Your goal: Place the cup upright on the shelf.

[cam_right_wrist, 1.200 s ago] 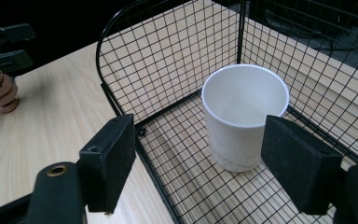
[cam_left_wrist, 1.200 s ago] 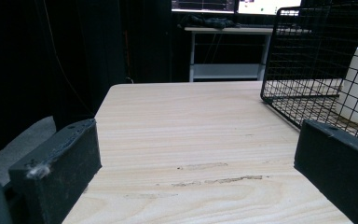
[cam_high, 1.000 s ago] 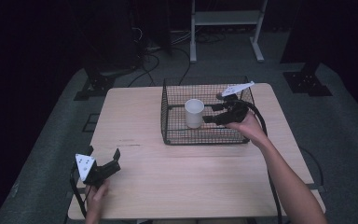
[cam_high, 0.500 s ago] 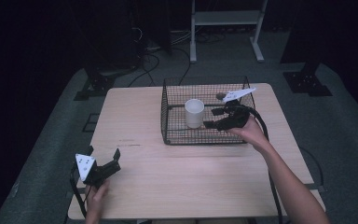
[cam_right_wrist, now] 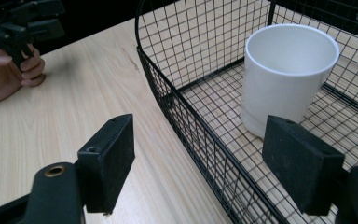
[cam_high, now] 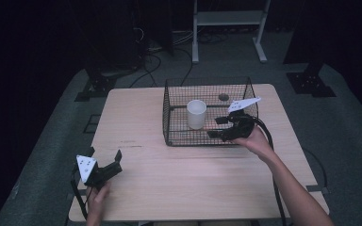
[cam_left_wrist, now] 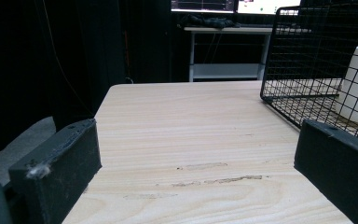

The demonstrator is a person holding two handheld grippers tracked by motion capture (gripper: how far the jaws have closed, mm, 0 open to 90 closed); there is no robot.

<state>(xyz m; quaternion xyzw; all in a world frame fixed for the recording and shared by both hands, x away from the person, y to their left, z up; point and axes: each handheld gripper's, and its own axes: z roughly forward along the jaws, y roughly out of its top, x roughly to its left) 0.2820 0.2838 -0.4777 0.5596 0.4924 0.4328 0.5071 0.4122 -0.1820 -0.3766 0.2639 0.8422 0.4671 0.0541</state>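
Since a second ago the right tool (cam_high: 222, 127) has drawn back from the white cup (cam_high: 196, 113) toward the near wall of the wire basket (cam_high: 169, 122). Its jaws are spread, one on each side of that wall, with nothing pinched between them. Upright inside the basket on the counter (cam_high: 136, 117), the cup is apart from both pads. At the counter's near left corner, the left tool (cam_high: 104, 165) rests with its jaws spread too.

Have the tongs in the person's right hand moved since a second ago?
Yes. The right tongs have drawn back from the white cup toward the near wall of the black wire basket, closer to the person.
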